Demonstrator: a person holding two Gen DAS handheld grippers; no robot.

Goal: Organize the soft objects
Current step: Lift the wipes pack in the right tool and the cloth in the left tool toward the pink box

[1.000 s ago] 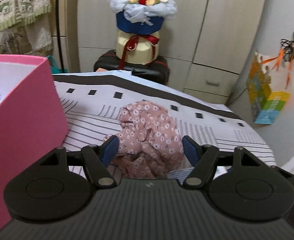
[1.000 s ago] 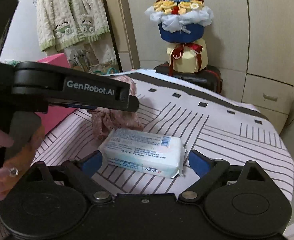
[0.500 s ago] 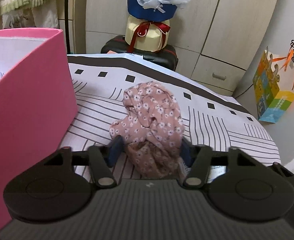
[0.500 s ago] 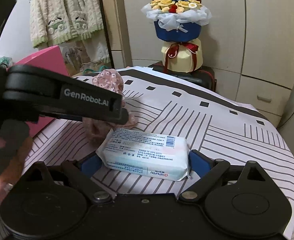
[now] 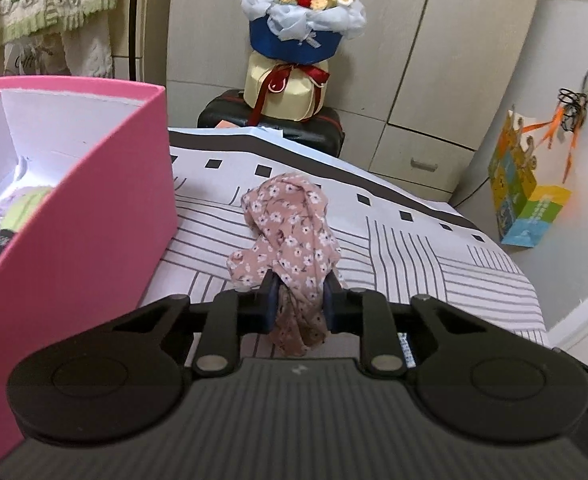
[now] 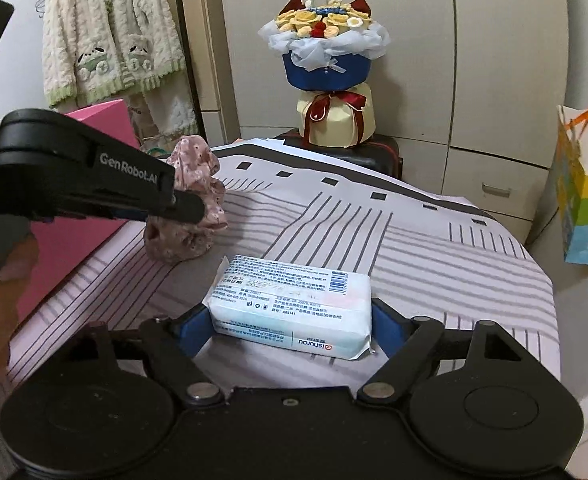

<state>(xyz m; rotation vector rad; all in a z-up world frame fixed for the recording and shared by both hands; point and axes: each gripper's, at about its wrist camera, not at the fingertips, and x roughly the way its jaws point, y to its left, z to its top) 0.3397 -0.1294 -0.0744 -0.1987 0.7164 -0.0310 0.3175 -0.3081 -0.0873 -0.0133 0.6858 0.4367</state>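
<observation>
Two grippers, left gripper (image 5: 297, 294) fingers closing, clamped on floral cloth (image 5: 290, 236), right gripper (image 6: 292, 322) fingers closing against tissue pack (image 6: 294, 306)

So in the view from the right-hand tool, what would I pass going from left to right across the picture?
The other black gripper → the pink floral cloth that it pinches → the white tissue pack on the striped cover → the flower bouquet at the back → the colourful paper bag at the right edge.
</observation>
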